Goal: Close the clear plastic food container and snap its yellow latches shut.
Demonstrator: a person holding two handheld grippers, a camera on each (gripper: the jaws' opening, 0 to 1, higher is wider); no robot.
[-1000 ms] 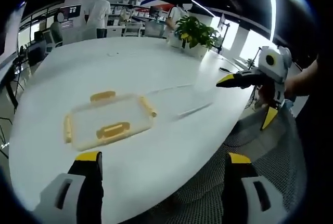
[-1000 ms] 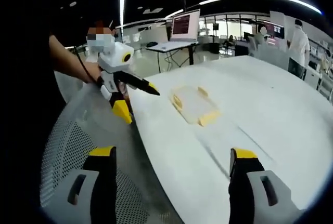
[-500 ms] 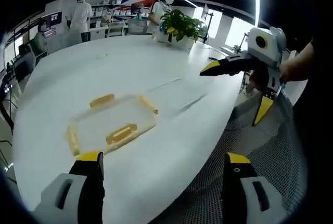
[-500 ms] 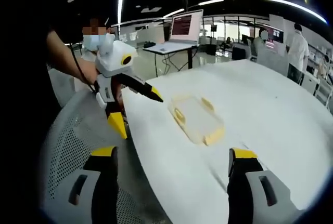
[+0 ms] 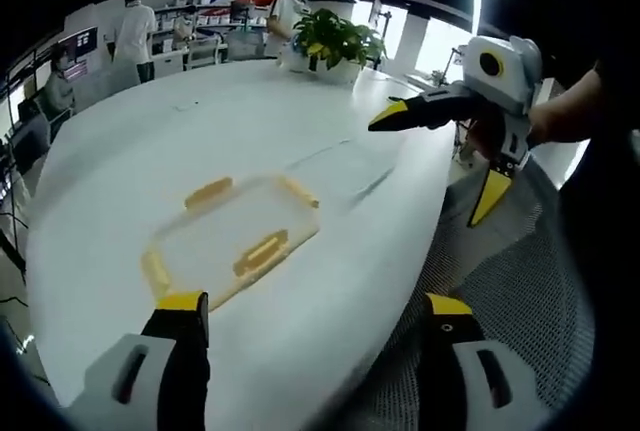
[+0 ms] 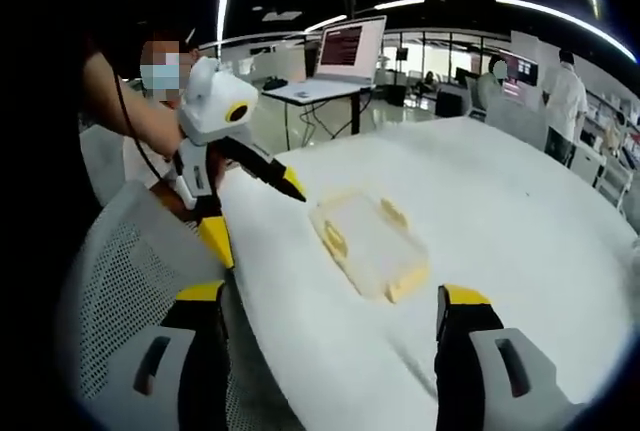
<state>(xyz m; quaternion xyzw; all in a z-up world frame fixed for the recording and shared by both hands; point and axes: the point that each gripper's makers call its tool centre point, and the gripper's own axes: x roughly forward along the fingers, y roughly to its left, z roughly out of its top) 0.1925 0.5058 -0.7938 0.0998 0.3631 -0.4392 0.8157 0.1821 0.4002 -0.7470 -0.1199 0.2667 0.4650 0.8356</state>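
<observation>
the clear container (image 5: pixel 232 242) lies flat on the white counter (image 5: pixel 130 151), near its edge, its long axis running from lower left to upper right in the left gripper view, with yellow latches (image 5: pixel 260 251) along its sides. the left tongs (image 5: pixel 305 351) gape wide, holding nothing. the right tongs (image 6: pixel 335 341) also spread wide and empty, apart from the container.

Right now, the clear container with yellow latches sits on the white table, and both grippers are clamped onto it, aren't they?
Not quite. The clear container with yellow latches does sit on the white table, but neither gripper is on it. In the left gripper view, the left gripper hovers open short of it, and the right gripper hangs open near the table's edge, clear of the container.
</observation>
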